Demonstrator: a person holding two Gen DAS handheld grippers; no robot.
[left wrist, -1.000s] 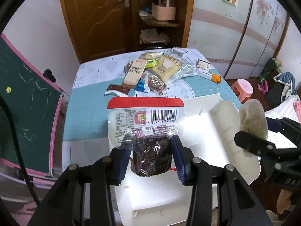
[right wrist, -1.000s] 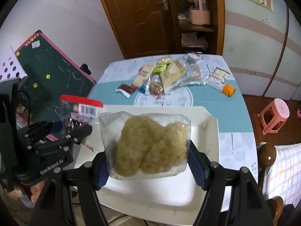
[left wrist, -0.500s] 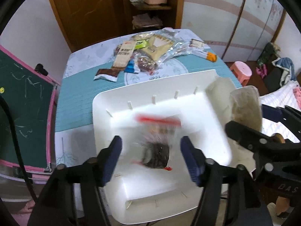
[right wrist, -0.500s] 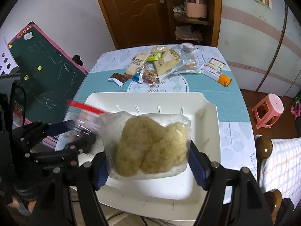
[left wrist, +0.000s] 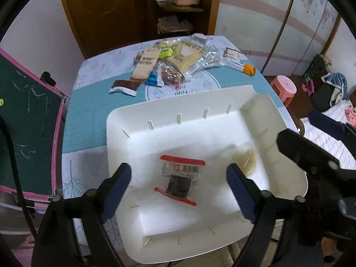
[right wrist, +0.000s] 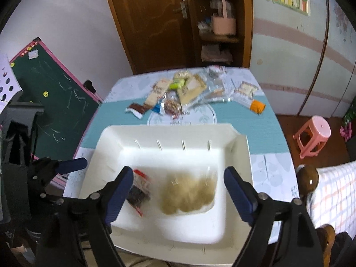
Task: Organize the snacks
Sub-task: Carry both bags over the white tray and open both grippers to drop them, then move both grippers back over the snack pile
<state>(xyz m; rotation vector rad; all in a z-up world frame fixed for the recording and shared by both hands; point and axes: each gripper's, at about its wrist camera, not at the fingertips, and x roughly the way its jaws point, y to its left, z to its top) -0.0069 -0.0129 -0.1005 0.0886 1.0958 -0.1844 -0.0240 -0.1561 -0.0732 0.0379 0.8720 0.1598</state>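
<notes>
Both grippers hang above a white tray [left wrist: 262, 102] that sits on the near end of the tabletop [left wrist: 89, 120], and both sets of jaws are spread wide with nothing between them. The left gripper [left wrist: 179, 191] looks down on a red-topped packet of dark snack [left wrist: 180, 178] lying flat on the tray floor, apart from either blue pad. Just to its right on the tray lies a clear bag of pale puffed snack [left wrist: 244, 158], partly hidden in the left wrist view by the right gripper's black frame. In the right wrist view the right gripper [right wrist: 178, 191] is above that same clear bag [right wrist: 189, 193], which is blurred, with the red-topped packet [right wrist: 139, 192] just beside it and half covered by the left pad. Beyond the tray, at the far end of the tabletop, a heap of loose snacks [left wrist: 171, 64] lies overlapping: a brown wrapper [left wrist: 123, 86] nearest the tray, a long beige pack [left wrist: 146, 63], a green pack [left wrist: 165, 52], and an orange-ended sachet [left wrist: 244, 67] off to the right. A green chalkboard with a pink frame [left wrist: 26, 120] leans close against the left edge of the tabletop, a pink stool [right wrist: 313, 135] stands on the floor to the right, and a wooden door [right wrist: 151, 17] and shelves stand behind.
</notes>
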